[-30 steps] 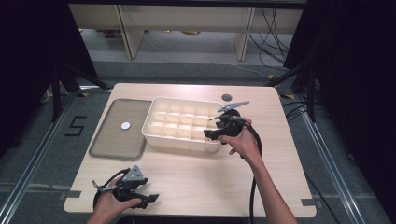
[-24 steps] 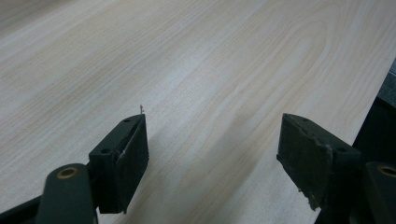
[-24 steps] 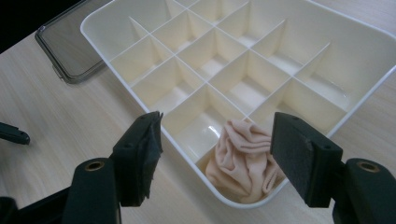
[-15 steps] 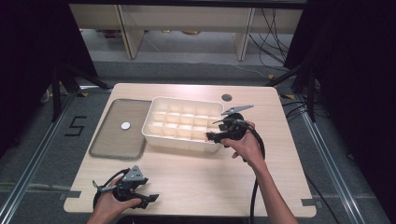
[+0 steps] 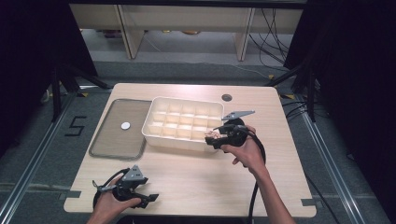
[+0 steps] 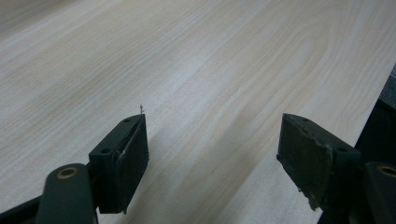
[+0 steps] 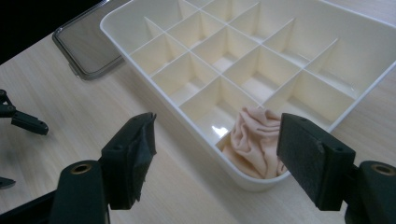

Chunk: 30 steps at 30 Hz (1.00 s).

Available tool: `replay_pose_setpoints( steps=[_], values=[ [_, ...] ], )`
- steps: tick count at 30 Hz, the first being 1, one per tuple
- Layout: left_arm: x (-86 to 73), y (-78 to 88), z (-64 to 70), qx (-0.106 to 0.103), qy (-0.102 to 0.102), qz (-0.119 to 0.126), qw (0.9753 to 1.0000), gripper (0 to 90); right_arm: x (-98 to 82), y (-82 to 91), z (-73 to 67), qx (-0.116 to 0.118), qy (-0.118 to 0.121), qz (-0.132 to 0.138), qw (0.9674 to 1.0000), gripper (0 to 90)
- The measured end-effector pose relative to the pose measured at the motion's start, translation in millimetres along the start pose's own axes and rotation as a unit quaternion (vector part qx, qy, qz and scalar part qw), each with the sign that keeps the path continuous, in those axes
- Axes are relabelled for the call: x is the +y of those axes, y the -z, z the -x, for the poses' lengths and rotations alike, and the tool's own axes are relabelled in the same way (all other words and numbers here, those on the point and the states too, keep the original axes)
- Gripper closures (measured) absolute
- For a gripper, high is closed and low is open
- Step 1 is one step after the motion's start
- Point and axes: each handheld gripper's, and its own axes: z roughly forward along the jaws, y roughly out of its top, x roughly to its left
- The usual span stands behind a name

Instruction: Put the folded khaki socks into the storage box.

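**Cloth released into the corner cell of the divided box**

The wooden table (image 5: pixel 196 186) is seen across the middle of the high view. On it, at centre, a white divided box (image 5: pixel 183 122) is set, and a clear lid (image 5: pixel 119 128) with a small white disc is laid flat just to its left. In the lower left of the high view the left gripper (image 5: pixel 140 197) is held low over the table's near edge; in the left gripper view its jaws are seen spread wide with only bare wood between them. At centre right of the high view the right gripper (image 5: pixel 215 138) is held at the box's right-hand near corner.

In the right gripper view the box (image 7: pixel 261 60) is shown in the upper half of the frame, and a small crumpled peach cloth (image 7: pixel 254 142) is seen lying in the corner cell at lower centre, bunched against the near wall. The right gripper (image 7: pixel 217 149) has just been opening its jaws; the pads are set well apart and the cloth is touched by neither, though it lies beyond the gap between them.

The step in hand is judged to be the release of the cloth into its cell, nearly finished. Next, the right gripper would need to be drawn back clear of the rim without the cloth being snagged. Closing the box with the lid may follow.
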Motion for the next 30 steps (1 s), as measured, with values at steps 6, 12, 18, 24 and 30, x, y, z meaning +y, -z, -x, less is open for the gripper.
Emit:
replay_pose_setpoints(
  steps=[6, 12, 18, 24, 30],
  values=[
    [-0.5, 0.0, 0.2, 0.004, 0.011, 0.010, 0.9999, 24.1, -7.0, 1.3, -4.8, 0.008, 0.001, 0.003, 1.0000, 27.3],
    [-0.5, -0.2, 0.0, 0.004, 0.010, 0.008, 0.9999, 24.1, -16.8, 4.7, -10.9, 0.008, -0.009, 0.004, 0.9999, 26.6],
    [-0.2, 0.9, -0.6, 0.003, 0.006, 0.005, 1.0000, 24.1, -24.1, 11.6, -15.9, 0.004, 0.002, 0.006, 1.0000, 26.1],
    [-0.3, 1.4, -1.2, 0.003, 0.003, 0.006, 1.0000, 24.1, -32.5, 13.9, -18.9, 0.008, 0.002, 0.007, 0.9999, 26.1],
    [-0.4, 1.5, -1.5, 0.003, 0.003, 0.006, 1.0000, 24.1, -40.0, 14.7, -16.3, -0.002, 0.003, 0.010, 0.9999, 24.6]
  ],
)
